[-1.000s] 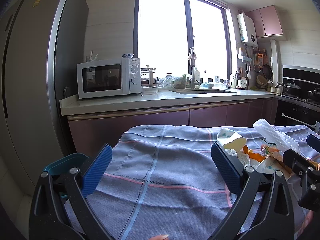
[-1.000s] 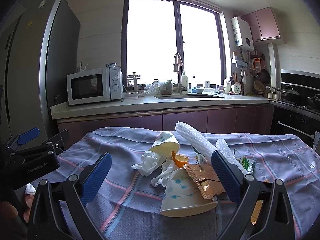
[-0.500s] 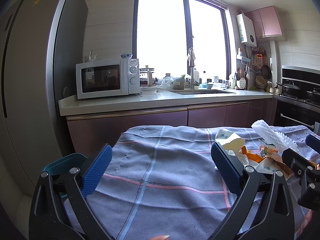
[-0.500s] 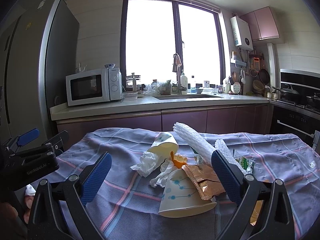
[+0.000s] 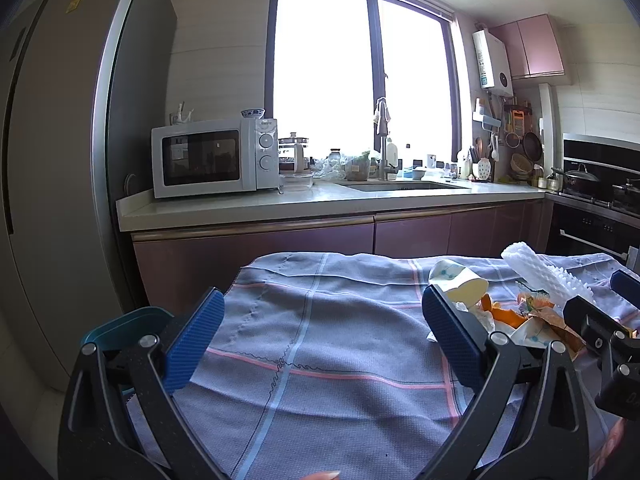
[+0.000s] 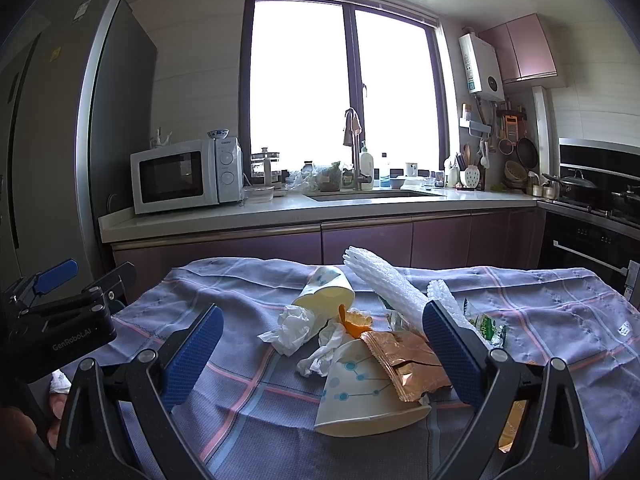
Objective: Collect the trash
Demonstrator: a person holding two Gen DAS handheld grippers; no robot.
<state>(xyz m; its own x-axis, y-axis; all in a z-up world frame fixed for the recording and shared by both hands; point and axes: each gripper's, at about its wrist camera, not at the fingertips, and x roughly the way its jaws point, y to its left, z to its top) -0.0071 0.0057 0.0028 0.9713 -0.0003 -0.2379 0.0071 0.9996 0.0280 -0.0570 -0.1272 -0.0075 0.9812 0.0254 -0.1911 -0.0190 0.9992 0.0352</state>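
A heap of trash lies on the checked blue-grey cloth [image 6: 256,396]: a near paper cup [image 6: 360,396] on its side, a far paper cup [image 6: 326,294], crumpled tissues [image 6: 292,330], orange peel [image 6: 356,320], a brown wrapper [image 6: 408,364], white foam netting [image 6: 384,280] and a green packet [image 6: 486,326]. My right gripper [image 6: 322,350] is open, its jaws either side of the heap and just short of it. My left gripper [image 5: 320,336] is open and empty over bare cloth; the heap [image 5: 516,312] lies to its right. A teal bin [image 5: 120,326] shows off the table's left edge.
Behind the table run a counter [image 6: 280,210] with a white microwave [image 6: 184,176] and a sink [image 6: 376,196]. A tall fridge [image 6: 48,152] stands at the left, an oven [image 6: 592,240] at the right. The left gripper's body [image 6: 60,320] shows at the left of the right wrist view.
Both grippers have edged a little forward and lower towards the table. The jaws stay open and the trash has not moved.
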